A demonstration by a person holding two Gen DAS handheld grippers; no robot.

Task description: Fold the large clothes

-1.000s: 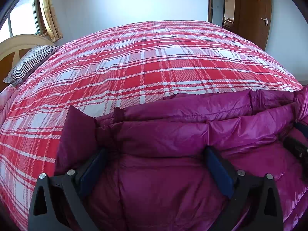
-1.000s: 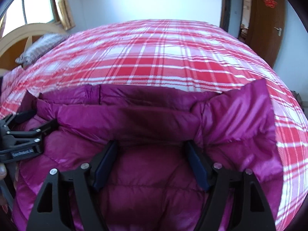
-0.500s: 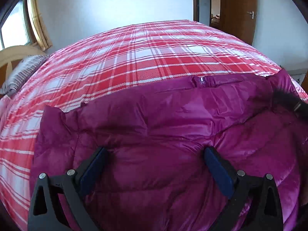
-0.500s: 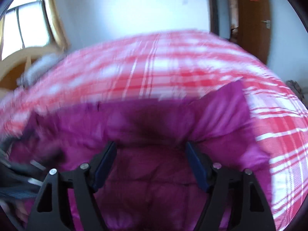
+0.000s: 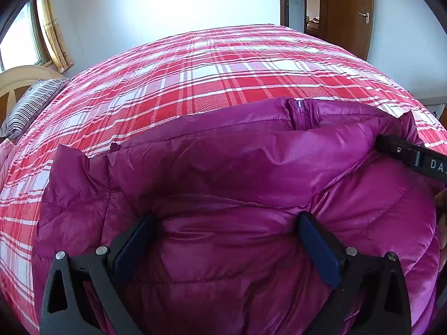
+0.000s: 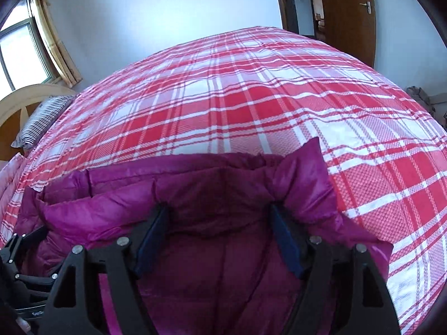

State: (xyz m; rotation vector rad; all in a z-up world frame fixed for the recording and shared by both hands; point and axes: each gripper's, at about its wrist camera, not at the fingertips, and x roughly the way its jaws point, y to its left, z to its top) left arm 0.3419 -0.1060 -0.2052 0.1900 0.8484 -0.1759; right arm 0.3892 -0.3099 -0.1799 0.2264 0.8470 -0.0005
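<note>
Jacket (image 5: 223, 184), magenta and puffy, lies at the near edge of a plaid bed (image 5: 223, 78), already doubled over itself; smoothing or a further fold seems left. Left gripper (image 5: 223, 245) and right gripper (image 6: 219, 240) both hover with jaws open astride the padding, pinching nothing. Only the left view shows the zip (image 5: 299, 111); only the right view shows the jacket's right corner (image 6: 307, 167).

A home bedroom: a bed (image 5: 223, 64) under a red plaid cover, striped pillow (image 5: 33, 106), curtained window (image 6: 22, 55), wooden door (image 5: 349, 11).
</note>
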